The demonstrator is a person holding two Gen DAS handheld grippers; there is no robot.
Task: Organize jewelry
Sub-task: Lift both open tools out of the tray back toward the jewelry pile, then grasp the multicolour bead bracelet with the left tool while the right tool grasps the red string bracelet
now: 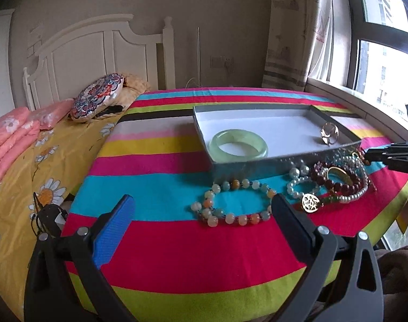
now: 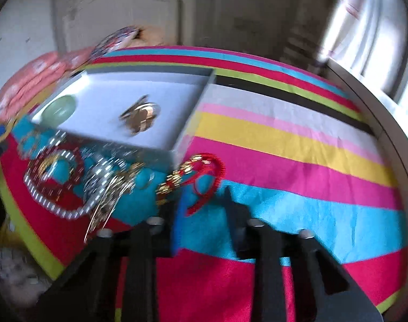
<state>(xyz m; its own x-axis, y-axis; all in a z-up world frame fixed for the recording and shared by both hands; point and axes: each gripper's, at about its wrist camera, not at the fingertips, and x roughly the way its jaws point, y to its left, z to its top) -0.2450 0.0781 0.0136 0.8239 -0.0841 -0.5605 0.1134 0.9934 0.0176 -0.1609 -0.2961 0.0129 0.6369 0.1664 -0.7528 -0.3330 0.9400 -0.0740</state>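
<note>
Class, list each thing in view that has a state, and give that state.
box: open, no lid
bangle: flat in box
ring: in box
bead bracelet: on cloth, outside box
left gripper: open, empty
right gripper: blurred, grip unclear
red bracelet: between right gripper's fingers

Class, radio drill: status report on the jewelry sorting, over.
Left gripper open, empty. Right gripper at red cord bracelet, grip unclear through blur. Tray holds bangle, ring. Nothing blocking.

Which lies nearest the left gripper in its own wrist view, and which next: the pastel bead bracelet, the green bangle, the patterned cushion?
From the left gripper:
1. Pastel bead bracelet, on the cloth just ahead.
2. Green bangle, inside the tray, left end.
3. Patterned cushion, far left by the headboard.
</note>
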